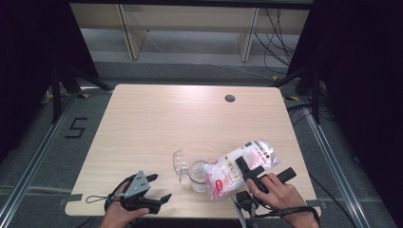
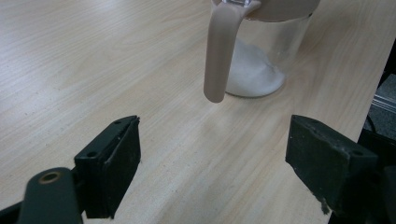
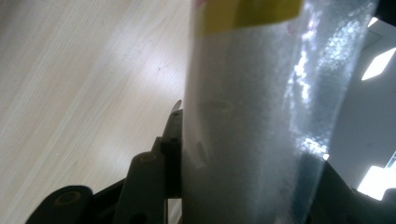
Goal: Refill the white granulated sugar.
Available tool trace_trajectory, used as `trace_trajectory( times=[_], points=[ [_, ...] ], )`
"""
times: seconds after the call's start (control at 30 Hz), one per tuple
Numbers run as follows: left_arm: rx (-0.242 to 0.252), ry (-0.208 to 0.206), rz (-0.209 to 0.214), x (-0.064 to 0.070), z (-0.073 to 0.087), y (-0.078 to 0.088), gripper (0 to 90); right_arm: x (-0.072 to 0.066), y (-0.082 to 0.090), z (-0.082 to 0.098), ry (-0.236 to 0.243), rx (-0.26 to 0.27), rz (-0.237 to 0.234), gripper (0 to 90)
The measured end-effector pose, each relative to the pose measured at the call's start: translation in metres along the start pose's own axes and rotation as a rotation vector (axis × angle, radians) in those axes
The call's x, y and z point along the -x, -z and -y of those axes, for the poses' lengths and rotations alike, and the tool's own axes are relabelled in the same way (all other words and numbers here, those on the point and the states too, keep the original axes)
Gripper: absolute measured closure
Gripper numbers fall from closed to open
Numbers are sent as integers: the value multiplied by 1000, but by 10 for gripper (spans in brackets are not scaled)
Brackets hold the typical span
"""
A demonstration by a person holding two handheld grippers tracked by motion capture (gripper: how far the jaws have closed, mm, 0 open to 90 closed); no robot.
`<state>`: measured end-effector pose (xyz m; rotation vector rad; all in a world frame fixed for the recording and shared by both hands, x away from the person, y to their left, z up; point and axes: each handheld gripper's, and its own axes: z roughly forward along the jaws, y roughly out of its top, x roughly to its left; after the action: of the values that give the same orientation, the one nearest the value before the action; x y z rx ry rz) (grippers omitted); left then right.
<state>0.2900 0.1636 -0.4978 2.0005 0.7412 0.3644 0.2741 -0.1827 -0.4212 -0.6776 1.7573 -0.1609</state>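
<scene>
A clear plastic bag of white grains with red print is tilted, its lower end over a small clear jar. The jar stands near the table's front edge with its clear lid swung open to the left. My right gripper is shut on the bag's upper half; in the right gripper view the bag sits pressed between both jaws. My left gripper rests open at the front left, apart from the jar. In the left gripper view the jar holds a low heap of white grains, and a beige latch hangs down its side.
The light wooden table has a round cable hole at the back right. The front edge runs just below both hands. Dark curtains and stand legs flank the table; wooden shelving stands behind it.
</scene>
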Motion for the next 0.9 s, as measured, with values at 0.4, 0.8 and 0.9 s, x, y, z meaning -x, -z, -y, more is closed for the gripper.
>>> trace_trajectory(
  times=[0.4,0.8,0.9],
  points=[
    [1,1,-1,0,0,0,178,3,2,0,22,-4,-5,631],
    [-8,-32,1,-2,-1,2,178,3,2,0,21,-4,-7,633],
    [-7,-32,0,-2,-1,2,178,3,2,0,20,-4,-7,634]
  ],
)
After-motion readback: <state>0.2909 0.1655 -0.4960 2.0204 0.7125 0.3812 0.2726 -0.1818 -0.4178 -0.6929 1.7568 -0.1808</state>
